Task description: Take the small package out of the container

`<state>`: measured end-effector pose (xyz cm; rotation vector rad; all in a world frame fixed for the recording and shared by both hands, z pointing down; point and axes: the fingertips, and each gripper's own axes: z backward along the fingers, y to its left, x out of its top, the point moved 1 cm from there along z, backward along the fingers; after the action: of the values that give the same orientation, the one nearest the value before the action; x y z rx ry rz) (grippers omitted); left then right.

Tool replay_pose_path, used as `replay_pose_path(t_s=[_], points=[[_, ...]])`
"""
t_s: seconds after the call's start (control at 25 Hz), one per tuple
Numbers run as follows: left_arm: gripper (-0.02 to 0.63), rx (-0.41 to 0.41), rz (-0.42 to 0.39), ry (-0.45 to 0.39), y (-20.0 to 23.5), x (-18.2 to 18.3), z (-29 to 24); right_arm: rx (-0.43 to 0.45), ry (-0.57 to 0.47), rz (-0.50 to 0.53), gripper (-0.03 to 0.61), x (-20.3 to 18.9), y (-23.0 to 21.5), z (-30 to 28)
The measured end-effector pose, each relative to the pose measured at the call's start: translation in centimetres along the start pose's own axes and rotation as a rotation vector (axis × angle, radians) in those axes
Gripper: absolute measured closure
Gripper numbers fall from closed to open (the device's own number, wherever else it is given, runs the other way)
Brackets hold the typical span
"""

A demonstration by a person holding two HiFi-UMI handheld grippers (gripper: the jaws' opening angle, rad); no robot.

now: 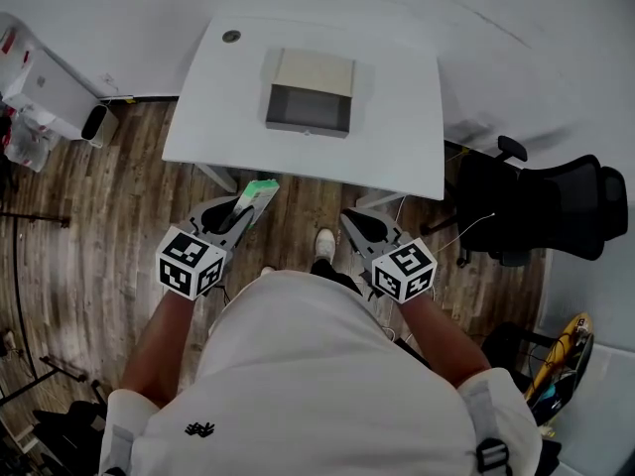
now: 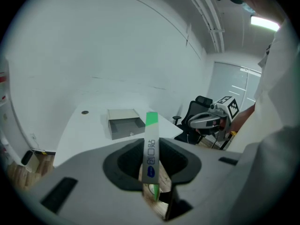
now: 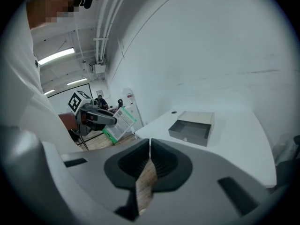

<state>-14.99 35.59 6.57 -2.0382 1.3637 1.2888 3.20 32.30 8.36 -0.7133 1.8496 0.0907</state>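
My left gripper (image 1: 241,209) is shut on a small flat white-and-green package (image 1: 261,195), held edge-on between the pads (image 2: 151,150). It hangs over the wooden floor, short of the table's near edge. The container, a grey box with its drawer pulled open (image 1: 310,93), sits at the middle of the white table (image 1: 397,137); the drawer looks empty in both gripper views (image 2: 125,123) (image 3: 192,129). My right gripper (image 1: 354,224) is shut with nothing in it, its tips touching (image 3: 149,145). From the right gripper view the left gripper (image 3: 96,118) shows with the package (image 3: 117,123).
A black office chair (image 1: 536,206) stands right of the table. White cabinets and clutter (image 1: 45,92) line the left wall. A round cable hole (image 1: 231,36) marks the table's far left corner. The person's shoes (image 1: 324,243) are on the floor between the grippers.
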Motion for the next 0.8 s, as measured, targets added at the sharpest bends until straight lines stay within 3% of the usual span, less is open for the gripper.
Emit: replay_pose_path(t_s=[0.8], points=[[0.515, -0.048, 0.005, -0.014, -2.3, -2.2, 2.1, -0.011, 0.008, 0.031, 0.569, -1.1, 3.1, 0.7]])
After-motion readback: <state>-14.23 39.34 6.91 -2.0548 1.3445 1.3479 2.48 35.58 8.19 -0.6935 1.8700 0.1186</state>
